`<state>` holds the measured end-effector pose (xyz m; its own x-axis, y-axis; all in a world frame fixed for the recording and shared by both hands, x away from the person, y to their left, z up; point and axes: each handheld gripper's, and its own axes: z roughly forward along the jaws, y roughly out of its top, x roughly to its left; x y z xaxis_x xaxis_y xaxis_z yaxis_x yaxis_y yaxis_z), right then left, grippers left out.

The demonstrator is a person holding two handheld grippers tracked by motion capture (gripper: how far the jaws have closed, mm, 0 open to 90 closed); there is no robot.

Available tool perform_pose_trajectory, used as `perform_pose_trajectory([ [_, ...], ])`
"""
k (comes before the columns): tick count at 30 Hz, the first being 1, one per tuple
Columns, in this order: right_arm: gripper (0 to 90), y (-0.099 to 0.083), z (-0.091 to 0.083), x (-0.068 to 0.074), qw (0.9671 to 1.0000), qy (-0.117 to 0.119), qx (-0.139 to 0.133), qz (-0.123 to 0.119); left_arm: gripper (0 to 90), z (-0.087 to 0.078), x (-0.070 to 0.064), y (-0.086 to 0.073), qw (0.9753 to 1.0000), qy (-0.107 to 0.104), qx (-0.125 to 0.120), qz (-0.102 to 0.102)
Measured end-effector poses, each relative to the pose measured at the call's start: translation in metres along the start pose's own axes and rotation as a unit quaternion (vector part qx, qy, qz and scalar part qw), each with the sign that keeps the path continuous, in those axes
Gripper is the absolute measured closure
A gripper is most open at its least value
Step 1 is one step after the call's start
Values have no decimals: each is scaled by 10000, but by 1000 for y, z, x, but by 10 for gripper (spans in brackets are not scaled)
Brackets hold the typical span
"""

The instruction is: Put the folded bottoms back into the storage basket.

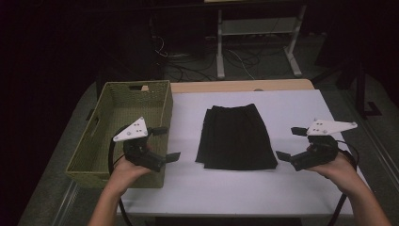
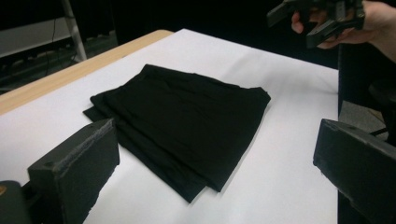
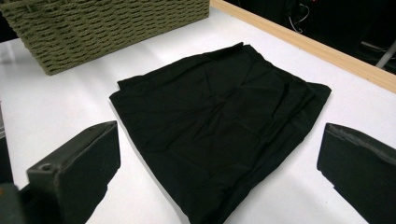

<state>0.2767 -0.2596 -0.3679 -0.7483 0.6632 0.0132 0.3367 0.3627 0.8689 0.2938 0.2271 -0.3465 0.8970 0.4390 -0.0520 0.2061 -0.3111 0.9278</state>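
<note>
A dim room surrounds a white-topped table (image 1: pixel 291 188) whose far edge shows a strip of pale wood. Beyond that far edge, on a dark floor, stand the white metal legs of a frame (image 1: pixel 220 52) with loose cables (image 1: pixel 188 68) lying among them; the rest of the background is near black.

At the table's left edge sits an olive-green woven rectangular basket (image 1: pixel 89 155), open at the top, its long side running from the near edge toward the far edge. The left hand-held gripper (image 1: pixel 167 143) is held over the basket's near right corner, its grey three-cornered plate on top; its two black jaws stand wide apart and grip nothing. In the left gripper view they frame the cloth and the bare white surface in front of it.

In the middle of the table lies a folded black cloth garment (image 1: pixel 235 136), flat, narrower toward the far edge and wider toward the near edge, well apart from the basket. Its layered folded edges show in the left gripper view (image 2: pixel 187 126), and light creases show across it in the right gripper view (image 3: pixel 219 126).

Toward the table's right edge the right hand-held gripper (image 1: pixel 289 143) is held above the surface, pointing at the garment. Its jaws are spread wide too, with nothing between them, and neither touches the cloth.
</note>
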Motion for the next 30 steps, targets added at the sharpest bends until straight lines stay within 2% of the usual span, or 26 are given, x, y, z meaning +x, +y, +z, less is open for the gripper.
perform_pose_trajectory([
  [12, 0, -7, 6, 2, 10000, 33, 55, 9, 4, 0, -2, 0, 10000, 60, -25, 46],
  [16, 0, -9, 7, 2, 10000, 29, 66, 35, 4, -1, -1, 0, 10000, 63, -31, 7],
  [30, 0, -19, 15, 1, 9997, 61, 167, 152, 6, 0, -1, -1, 10000, -5, -35, -17],
])
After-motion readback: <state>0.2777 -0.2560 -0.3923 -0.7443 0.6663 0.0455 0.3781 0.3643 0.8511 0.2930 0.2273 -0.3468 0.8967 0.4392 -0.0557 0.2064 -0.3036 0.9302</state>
